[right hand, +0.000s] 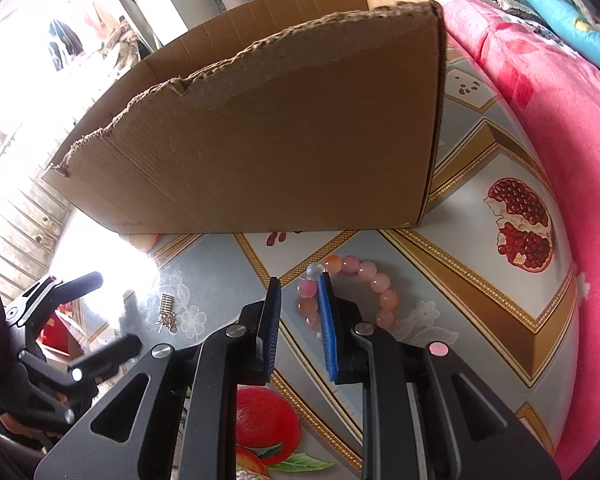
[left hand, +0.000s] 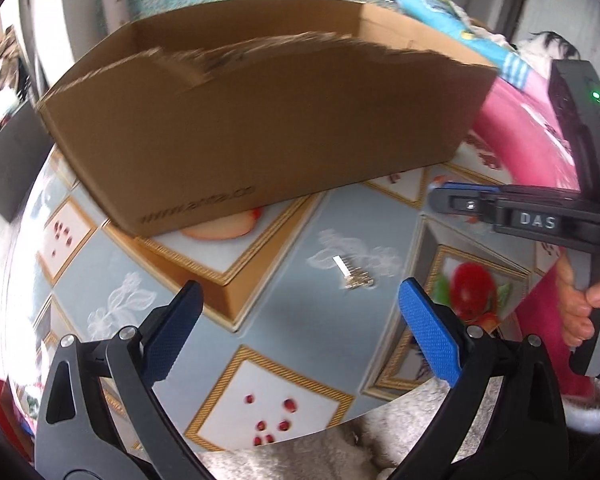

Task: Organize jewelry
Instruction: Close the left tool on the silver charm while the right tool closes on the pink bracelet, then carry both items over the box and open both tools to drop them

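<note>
Fruit-patterned tablecloth is carrying a pink bracelet near its front edge; the right gripper, narrowly parted and empty, is hovering over it: straddle one strand. The left gripper is gaping, empty.

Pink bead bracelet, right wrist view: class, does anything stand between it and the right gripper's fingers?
Nothing visible does. The pink bead bracelet lies on the tablecloth right at the right gripper, with its fingers around part of the loop. The cardboard box stands behind it.
</note>
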Tool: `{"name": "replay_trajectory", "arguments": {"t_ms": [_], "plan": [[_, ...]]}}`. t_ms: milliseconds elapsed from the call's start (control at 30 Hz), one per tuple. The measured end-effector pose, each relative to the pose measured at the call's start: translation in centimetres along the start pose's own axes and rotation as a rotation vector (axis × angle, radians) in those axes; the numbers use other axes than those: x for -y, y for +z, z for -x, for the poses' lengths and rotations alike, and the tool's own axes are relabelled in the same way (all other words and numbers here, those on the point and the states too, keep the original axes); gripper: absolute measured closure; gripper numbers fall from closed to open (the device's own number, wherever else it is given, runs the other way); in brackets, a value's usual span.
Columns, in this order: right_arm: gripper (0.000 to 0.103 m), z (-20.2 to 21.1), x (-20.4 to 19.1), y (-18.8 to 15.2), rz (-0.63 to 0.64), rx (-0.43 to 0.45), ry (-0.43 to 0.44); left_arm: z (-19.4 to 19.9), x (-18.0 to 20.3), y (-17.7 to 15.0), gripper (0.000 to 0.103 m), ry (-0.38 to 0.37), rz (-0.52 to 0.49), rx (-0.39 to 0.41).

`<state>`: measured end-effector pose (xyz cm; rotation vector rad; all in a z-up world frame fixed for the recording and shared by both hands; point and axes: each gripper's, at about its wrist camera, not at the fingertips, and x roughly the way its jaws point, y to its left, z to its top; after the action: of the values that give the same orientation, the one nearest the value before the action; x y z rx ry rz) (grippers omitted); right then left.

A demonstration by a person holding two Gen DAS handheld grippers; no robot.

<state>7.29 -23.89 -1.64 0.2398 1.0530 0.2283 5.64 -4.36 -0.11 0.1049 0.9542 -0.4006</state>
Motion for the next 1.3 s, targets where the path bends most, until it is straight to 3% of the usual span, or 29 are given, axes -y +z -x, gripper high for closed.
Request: {"name": "replay_trajectory", "arguments": {"t_ms": [67, 100, 200, 300, 467, 567, 633, 667, 833, 1000, 1067, 1300], "plan": [[0.084, 0.1, 0.5, -0.1, -0.004, 0.005, 0.014, -0.1, 0.7, 0.5, 0.014, -0.019, -0.021, 0.009], [0.084, 0.2, 0.8, -0.2, -0.005, 0.008, 0.02, -0.3, 1.1, 0.8, 0.024, -0.023, -0.033, 0.01], [0.084, 0.3, 1.5, -0.3, -0.006, 0.012, 0.037, -1.2, 1.7, 1.4, 0.041, -0.026, -0.044, -0.015], [0.084, 0.5, 2.4, -0.4, -0.008, 0.016, 0.054, -1.7, 2.5, 0.5, 0.053, -0.03, -0.039, -0.047], [0.084, 0.7, 3.2, -0.3, -0.009, 0.02, 0.074, -2.1, 3.5, 0.6, 0.068, 0.044, -0.094, -0.048], [0.084, 0.8, 3.4, -0.3, -0.009, 0.022, 0.082, -2.2, 4.1, 0.7, 0.076, 0.045, -0.113, -0.05], [0.084, 0.8, 3.7, -0.3, -0.009, 0.024, 0.085, -2.3, 4.3, 0.9, 0.089, 0.042, -0.124, -0.052], [0.084, 0.8, 3.8, -0.3, -0.009, 0.024, 0.086, -2.4, 4.5, 1.0, 0.101, 0.043, -0.128, -0.054], [0.084, 0.9, 4.0, -0.3, -0.006, 0.026, 0.082, -2.2, 3.7, 1.5, 0.101, -0.032, -0.049, -0.05], [0.086, 1.2, 3.4, -0.2, 0.001, 0.028, 0.074, -0.2, 2.3, 2.2, 0.101, -0.095, 0.017, 0.015], [0.093, 1.0, 3.5, -0.2, -0.012, 0.026, 0.074, 0.5, 1.7, 2.5, 0.101, -0.112, 0.03, 0.036], [0.093, 2.6, 4.9, -0.2, -0.074, 0.057, 0.13, 3.4, 1.3, 2.5, 0.101, -0.142, 0.026, 0.12]]}}
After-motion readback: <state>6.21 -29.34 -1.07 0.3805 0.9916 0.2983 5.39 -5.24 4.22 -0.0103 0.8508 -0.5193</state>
